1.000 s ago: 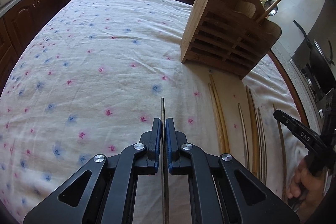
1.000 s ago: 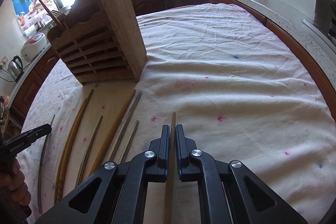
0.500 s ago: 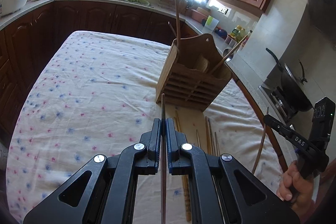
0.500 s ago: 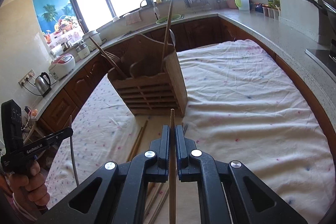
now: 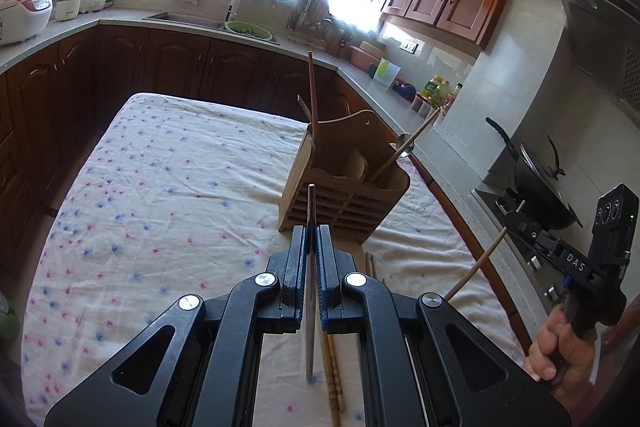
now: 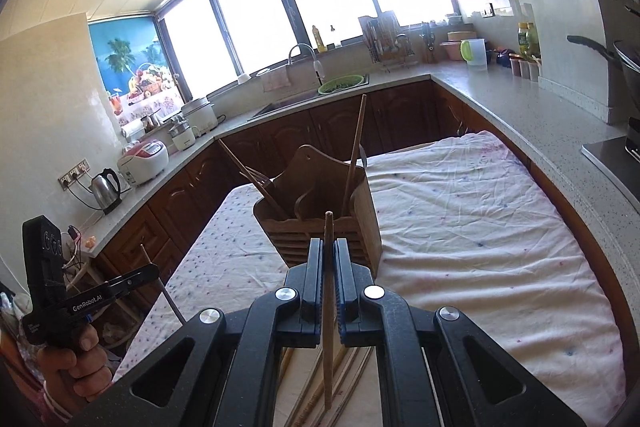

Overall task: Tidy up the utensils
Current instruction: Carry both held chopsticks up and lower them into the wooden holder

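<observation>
You've lifted both grippers: left gripper (image 5: 311,259) clamps a grey chopstick (image 5: 310,327), right gripper (image 6: 329,279) a wooden chopstick (image 6: 328,347); few sit in wooden holder (image 5: 344,203), several loose chopsticks (image 5: 334,383) left.

A table draped in a floral cloth (image 5: 168,187) carries a wooden utensil holder (image 5: 344,195) mid-frame and loose chopsticks (image 5: 334,379) at lower centre.

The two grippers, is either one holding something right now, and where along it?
Left gripper is shut on a dark chopstick, right gripper on a wooden chopstick; each is clamped near its upper end.
</observation>
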